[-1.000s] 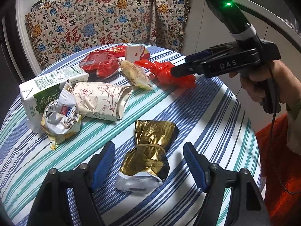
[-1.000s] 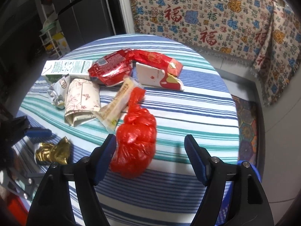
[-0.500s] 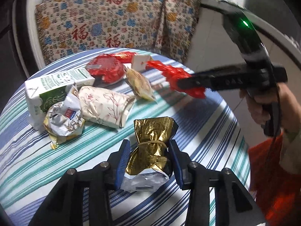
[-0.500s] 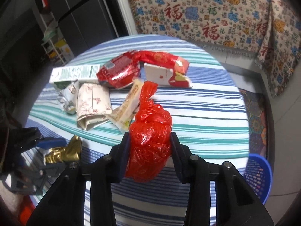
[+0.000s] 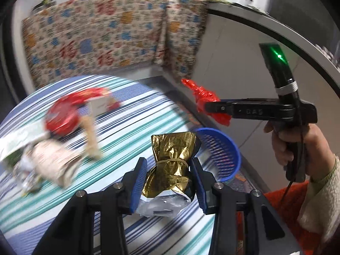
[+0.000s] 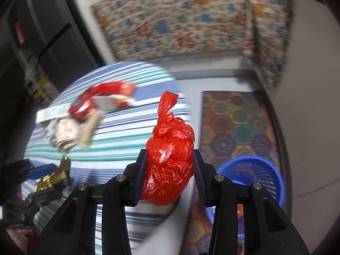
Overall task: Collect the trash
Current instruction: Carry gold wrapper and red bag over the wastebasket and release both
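My left gripper [image 5: 169,179] is shut on a crumpled gold foil bag [image 5: 172,161] and holds it above the right edge of the striped round table [image 5: 131,123]. My right gripper [image 6: 169,169] is shut on a knotted red plastic bag [image 6: 170,161], lifted off the table beyond its right edge; it also shows in the left wrist view [image 5: 207,99]. A blue plastic basket [image 5: 221,150] stands on the floor beside the table, below both bags; it also shows in the right wrist view [image 6: 252,178].
Several wrappers, a milk carton and a red packet [image 5: 63,116] lie blurred on the table's left half. A patterned cloth [image 5: 102,42] hangs behind. A colourful mat [image 6: 238,123] lies on the floor by the basket.
Both grippers have lifted their bags off the table and swung right toward the blue basket. The table trash now lies further left in both views.
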Tool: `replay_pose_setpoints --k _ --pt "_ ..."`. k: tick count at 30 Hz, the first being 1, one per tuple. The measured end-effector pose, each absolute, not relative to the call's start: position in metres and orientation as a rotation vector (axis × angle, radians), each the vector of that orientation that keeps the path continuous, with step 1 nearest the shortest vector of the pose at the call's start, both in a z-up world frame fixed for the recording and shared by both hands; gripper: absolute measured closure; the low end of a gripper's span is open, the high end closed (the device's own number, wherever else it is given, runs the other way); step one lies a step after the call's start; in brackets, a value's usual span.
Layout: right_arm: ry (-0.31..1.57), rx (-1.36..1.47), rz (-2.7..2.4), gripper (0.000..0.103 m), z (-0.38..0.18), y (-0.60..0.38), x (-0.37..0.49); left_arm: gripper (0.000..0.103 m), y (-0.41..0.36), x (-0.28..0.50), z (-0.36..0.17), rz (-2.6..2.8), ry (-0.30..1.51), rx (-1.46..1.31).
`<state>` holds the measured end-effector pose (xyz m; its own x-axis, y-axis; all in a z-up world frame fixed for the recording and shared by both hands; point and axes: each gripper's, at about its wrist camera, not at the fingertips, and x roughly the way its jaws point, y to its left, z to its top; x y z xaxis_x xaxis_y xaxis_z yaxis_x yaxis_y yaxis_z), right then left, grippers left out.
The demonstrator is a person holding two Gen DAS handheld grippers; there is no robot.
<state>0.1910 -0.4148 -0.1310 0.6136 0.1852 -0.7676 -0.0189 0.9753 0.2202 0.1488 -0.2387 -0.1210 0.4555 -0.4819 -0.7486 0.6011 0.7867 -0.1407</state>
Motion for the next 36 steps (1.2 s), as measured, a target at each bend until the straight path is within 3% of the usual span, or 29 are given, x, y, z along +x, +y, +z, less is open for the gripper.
replay_pose_setpoints --k 15,36 --pt "0.96 0.328 -0.174 0.061 -0.148 -0.573 0.148 0.06 -0.433 0.191 -0.177 -0.766 0.966 0.188" --pt "0.975 0.456 -0.16 0.056 -0.176 -0.616 0.151 0.058 -0.497 0.206 -0.238 -0.776 0.991 0.249"
